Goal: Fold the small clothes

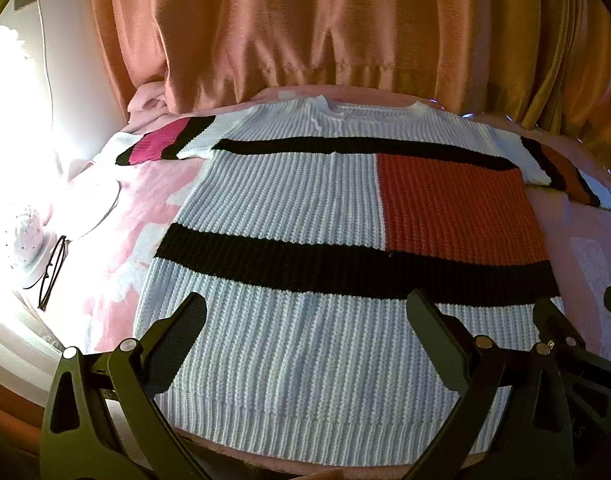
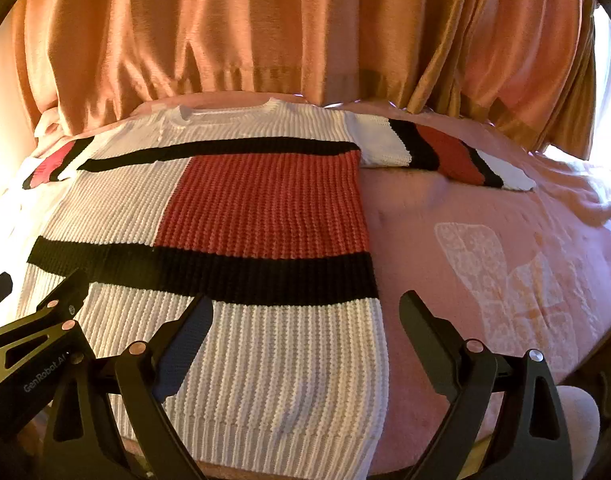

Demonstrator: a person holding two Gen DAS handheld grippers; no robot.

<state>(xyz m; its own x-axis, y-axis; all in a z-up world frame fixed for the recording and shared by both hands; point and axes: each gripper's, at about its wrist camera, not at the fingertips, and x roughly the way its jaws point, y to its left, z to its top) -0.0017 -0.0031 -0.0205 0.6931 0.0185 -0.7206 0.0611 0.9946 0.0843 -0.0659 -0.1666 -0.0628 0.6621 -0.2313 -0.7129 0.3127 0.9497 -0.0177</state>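
I see the orange curtain filling the background, hanging down to the far edge of the pink bedspread. The sweater lies flat and face-up on the bedspread, collar toward the curtain, hem toward me, both sleeves stretched outward. No fold is made yet; I judge the task to be at its start.

The left gripper hovers over the hem area with its jaws spread wide and nothing between them. The right gripper is likewise spread and empty, straddling the sweater's right side edge, one finger over the knit and one over bare bedspread.

Risks from here:
- The chunky knit is thick and stretchy. A shallow pinch may catch only the top layer, so front and back separate when lifted.
- A pinch taken too deep may gather the bedspread with the sweater.
- Uneven lifting by the two grippers would skew the fold line.
- A pair of glasses lies on the bedspread's left part, beside the sweater; a folded-in left sleeve or a dragged cover could disturb them.
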